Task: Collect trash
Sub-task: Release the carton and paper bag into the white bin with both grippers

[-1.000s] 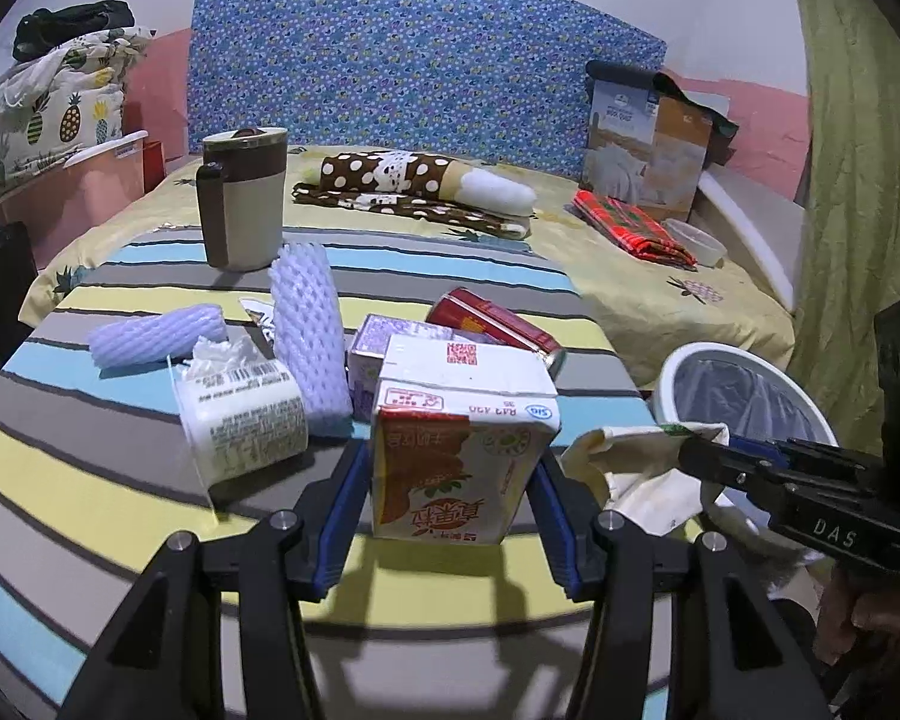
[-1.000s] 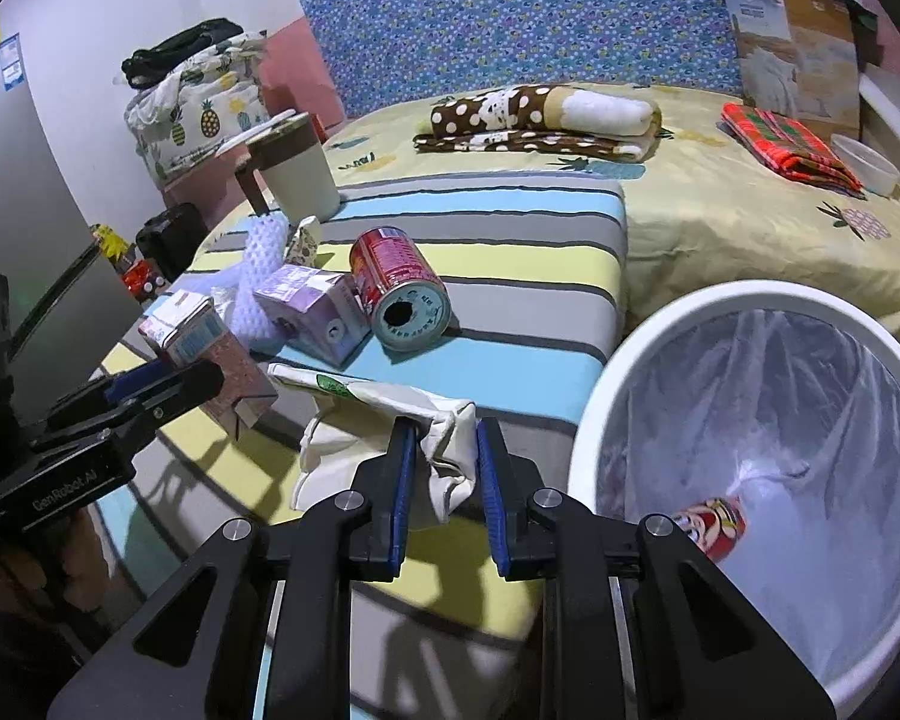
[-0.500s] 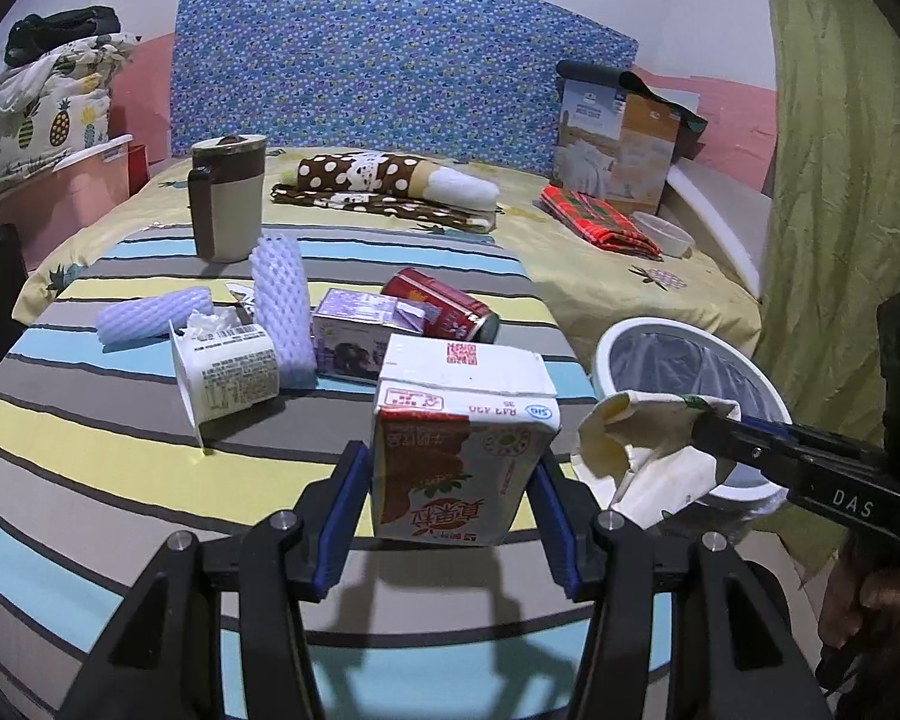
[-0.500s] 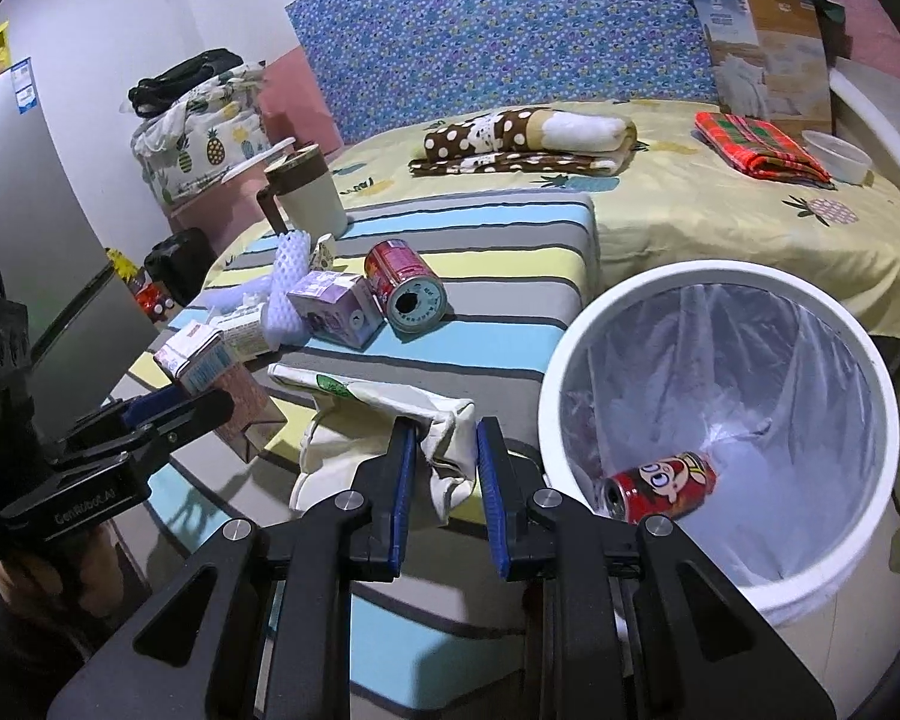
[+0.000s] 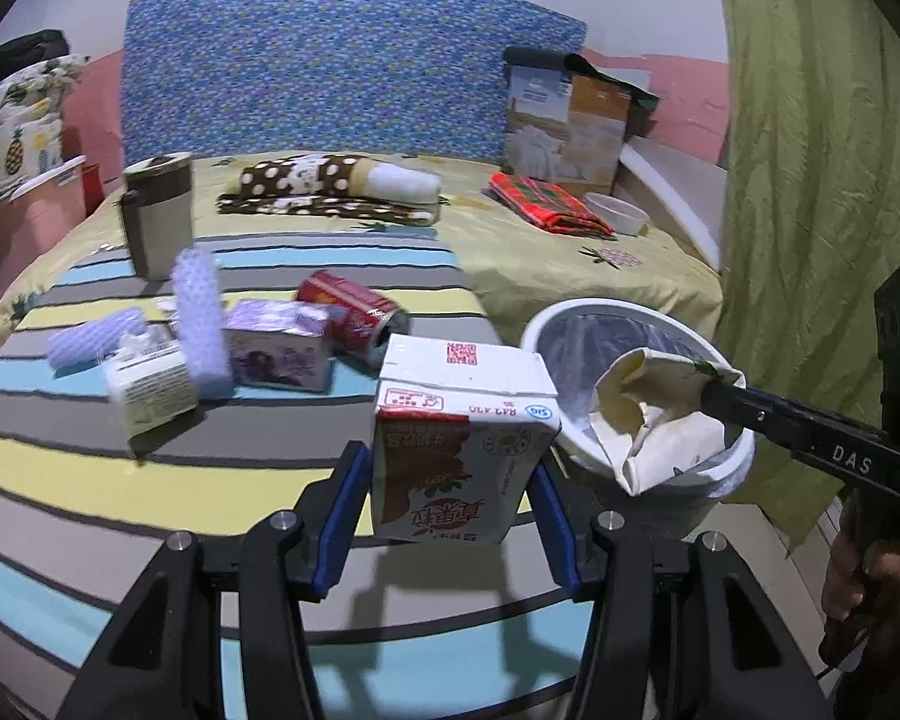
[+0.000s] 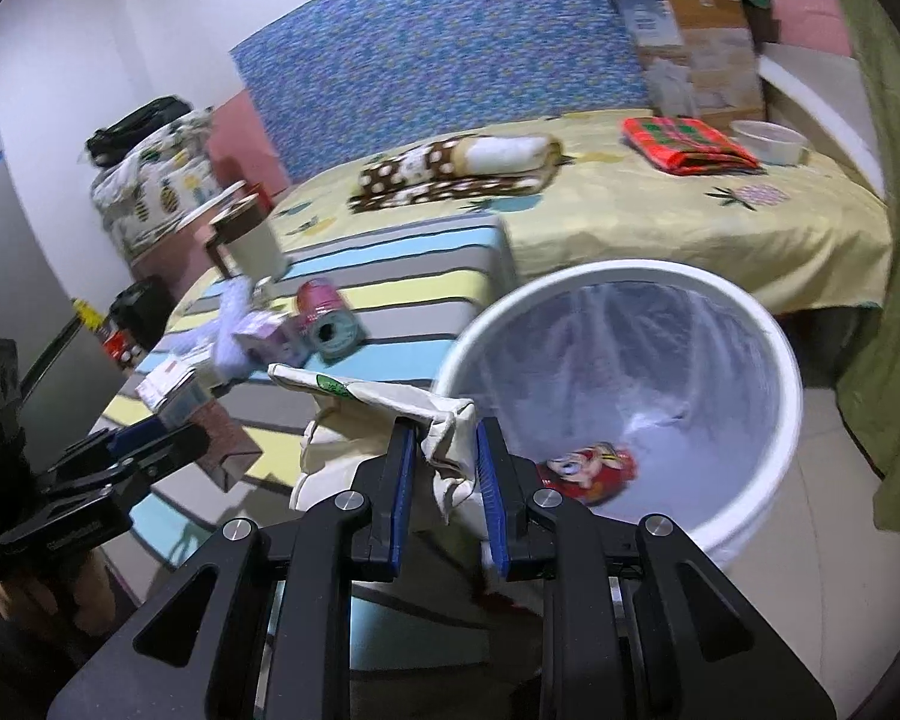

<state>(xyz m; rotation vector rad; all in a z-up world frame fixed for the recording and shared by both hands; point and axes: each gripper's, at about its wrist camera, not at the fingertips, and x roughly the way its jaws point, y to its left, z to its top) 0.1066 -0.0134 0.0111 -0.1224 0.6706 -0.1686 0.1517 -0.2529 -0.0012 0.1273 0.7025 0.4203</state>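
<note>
Two grippers were up off the striped table (image 5: 150,480), each with something in it. Left gripper (image 5: 450,510) was held level and pointing toward the white bin (image 5: 570,315), out over the near edge of the table; its blue-padded fingers (image 5: 345,516) were spread wide and pressed on both sides of an upright drink carton (image 5: 459,438), red-printed on its near face, which sat between them with its white top showing.

Right gripper (image 6: 444,468) reached in from the bin's near side, seen in the left view as a dark bar angled up toward the rim – a hand (image 5: 870,582) was partly visible at its grip. Its jaws were drawn nearly together, pinching a fold of a crumpled cream paper bag (image 6: 390,402). The bag hung against the bin's near-left rim, part of it draped over the edge and part trailing back toward the table.

Inside the bin, on the clear liner (image 6: 660,360), lay one red can with a cartoon face (image 6: 594,468) – just beyond the right gripper's tips. To the left of the bin, on the table, were a red can on its side (image 5: 354,315), a purple carton (image 5: 279,348), two foam sleeves (image 5: 201,312), a white labelled cup (image 5: 150,387) and a brown-lidded mug (image 5: 156,216).
</note>
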